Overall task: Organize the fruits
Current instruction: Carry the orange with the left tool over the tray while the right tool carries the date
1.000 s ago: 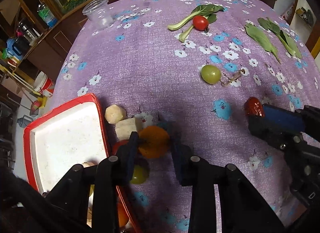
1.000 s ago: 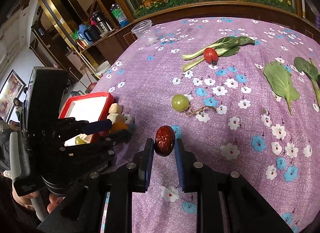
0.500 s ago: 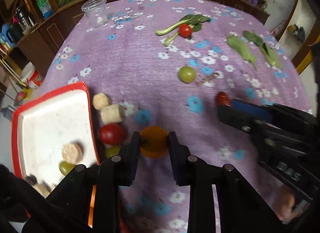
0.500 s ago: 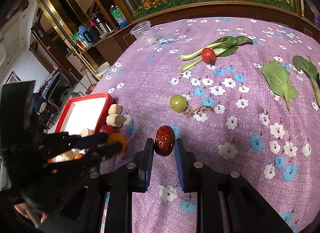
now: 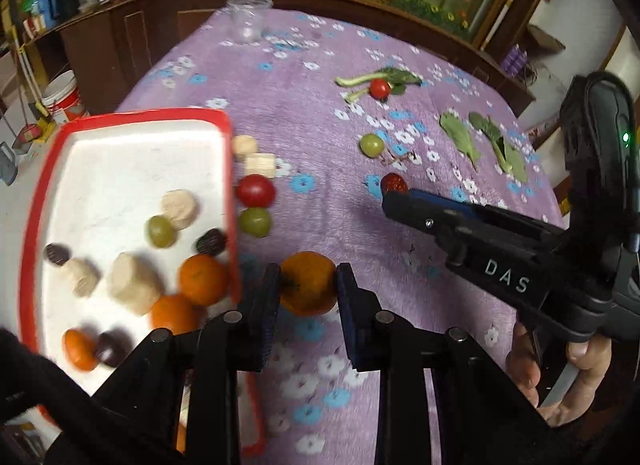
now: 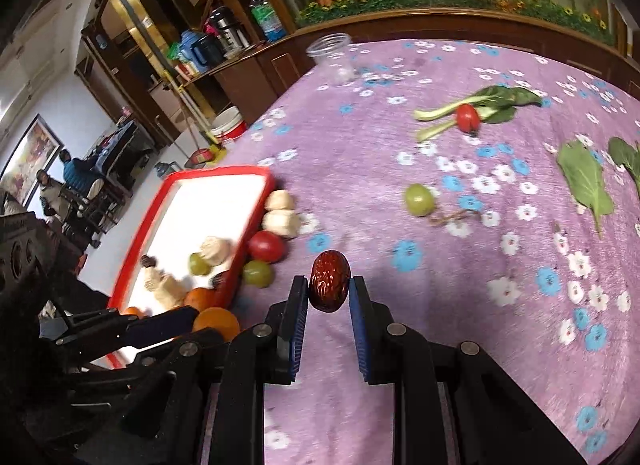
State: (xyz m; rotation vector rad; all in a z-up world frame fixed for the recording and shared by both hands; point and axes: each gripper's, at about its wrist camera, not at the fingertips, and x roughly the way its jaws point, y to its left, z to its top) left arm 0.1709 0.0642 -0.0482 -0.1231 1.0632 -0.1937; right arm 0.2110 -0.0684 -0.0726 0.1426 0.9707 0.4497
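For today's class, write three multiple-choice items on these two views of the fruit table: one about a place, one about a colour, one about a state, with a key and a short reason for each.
1. Where does the clear cup stand?
A. in the red tray
B. at the table's far edge
C. between the right tongs

2. What colour is the rim of the tray?
A. red
B. blue
C. green

3. What are the left tongs doing?
A. hanging wide open over nothing
B. lying flat in the tray
C. gripping an orange

Key:
1 B, the cup sits on the cloth near the wooden edge, far from the tray.
2 A, a red rim frames the white inside.
3 C, the orange sits pressed between both pads, while the right tongs hold a red date.
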